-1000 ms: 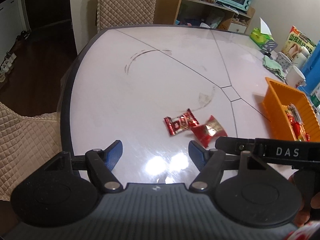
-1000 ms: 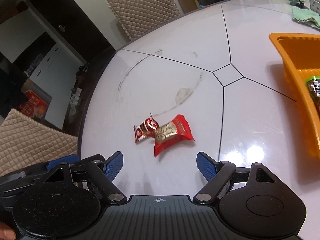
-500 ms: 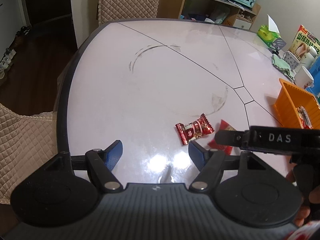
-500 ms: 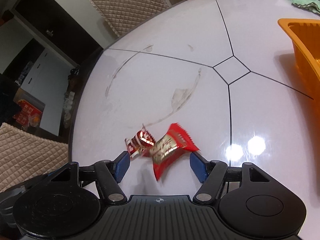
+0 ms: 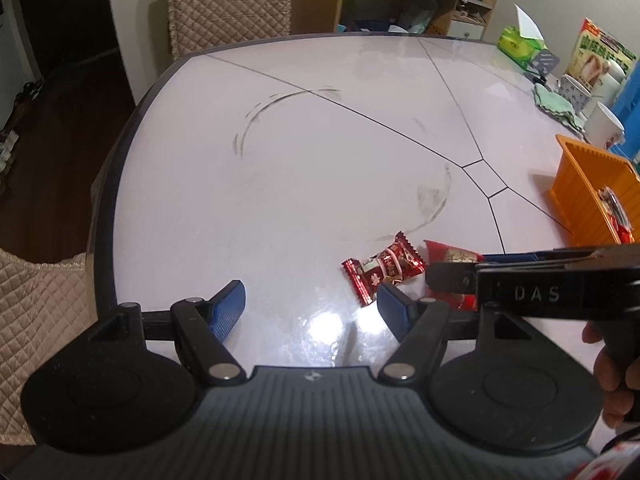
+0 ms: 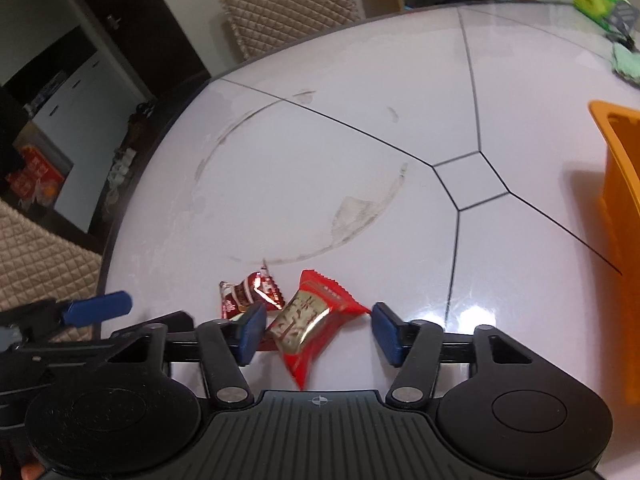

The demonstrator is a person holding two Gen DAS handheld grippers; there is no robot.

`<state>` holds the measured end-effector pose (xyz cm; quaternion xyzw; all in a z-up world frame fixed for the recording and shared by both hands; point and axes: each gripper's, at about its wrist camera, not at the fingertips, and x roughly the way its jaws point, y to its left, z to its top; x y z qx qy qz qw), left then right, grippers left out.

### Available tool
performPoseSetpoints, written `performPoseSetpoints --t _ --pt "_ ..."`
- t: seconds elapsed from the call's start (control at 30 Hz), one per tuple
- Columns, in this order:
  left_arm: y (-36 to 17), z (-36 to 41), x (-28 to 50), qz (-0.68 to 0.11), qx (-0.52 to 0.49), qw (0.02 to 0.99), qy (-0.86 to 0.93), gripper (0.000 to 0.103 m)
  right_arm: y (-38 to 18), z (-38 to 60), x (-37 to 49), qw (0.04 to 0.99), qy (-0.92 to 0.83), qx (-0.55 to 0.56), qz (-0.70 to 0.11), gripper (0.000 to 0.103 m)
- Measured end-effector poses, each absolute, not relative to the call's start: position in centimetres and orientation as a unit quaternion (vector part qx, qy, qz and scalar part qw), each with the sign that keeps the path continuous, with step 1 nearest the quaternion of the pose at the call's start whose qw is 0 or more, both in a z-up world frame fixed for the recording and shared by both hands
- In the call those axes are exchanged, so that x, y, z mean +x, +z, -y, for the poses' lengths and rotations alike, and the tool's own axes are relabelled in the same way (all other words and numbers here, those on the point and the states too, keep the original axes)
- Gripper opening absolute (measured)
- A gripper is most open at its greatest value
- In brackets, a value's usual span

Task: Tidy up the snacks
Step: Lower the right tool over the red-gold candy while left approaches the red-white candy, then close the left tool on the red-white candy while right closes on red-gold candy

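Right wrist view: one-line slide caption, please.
Right hand-held gripper closing around a bright red snack packet on the white table, darker candy alongside.

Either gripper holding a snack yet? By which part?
Nothing held. Right gripper jaws, just closing, straddle the bright red-and-gold snack packet mid-body, pads not touching. Left gripper open, empty.

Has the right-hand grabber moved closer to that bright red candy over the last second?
Yes. The right gripper has advanced across the table; its jaws, just closing, now straddle the bright red candy without clearly pinching it.
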<state>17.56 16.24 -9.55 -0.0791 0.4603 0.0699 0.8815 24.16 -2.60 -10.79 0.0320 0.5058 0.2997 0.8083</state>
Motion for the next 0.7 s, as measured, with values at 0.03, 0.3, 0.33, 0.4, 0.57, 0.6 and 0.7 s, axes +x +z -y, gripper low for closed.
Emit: performPoseSetpoints --t 0.03,0.3,0.33,0.4,0.57,0.6,0.7 --pt "-9.6 -16.1 17.7 -0.461 -0.073 0.882 0.067 0.070 -10.6 2.6 24.0 0.809 0.302 0.023 -0.504 0.053" --pt "-10.2 -14.1 19.2 -0.454 -0.003 0.891 0.006 0.066 -10.4 3.1 24.2 0.810 0.330 -0.045 -0.483 0.051" --pt "-10.3 -13.8 19.4 -0.453 0.009 0.892 -0.001 0.066 -10.4 3.4 24.3 0.807 0.333 -0.044 -0.485 0.052" --pt "-10.7 -13.3 20.0 -0.449 0.029 0.893 -0.015 0.066 -10.6 4.1 24.7 0.803 0.338 -0.037 -0.489 0.052" --pt "-11.8 -12.3 21.6 -0.453 0.060 0.888 -0.039 0.054 -10.6 5.8 25.0 0.807 0.324 -0.009 -0.494 0.056" --pt "-11.9 -12.2 21.8 -0.454 0.061 0.888 -0.044 0.052 -10.6 6.1 25.1 0.808 0.320 -0.003 -0.495 0.057" --pt "-12.1 -12.0 22.2 -0.456 0.056 0.887 -0.054 0.041 -10.5 7.0 25.0 0.809 0.310 0.014 -0.498 0.058"
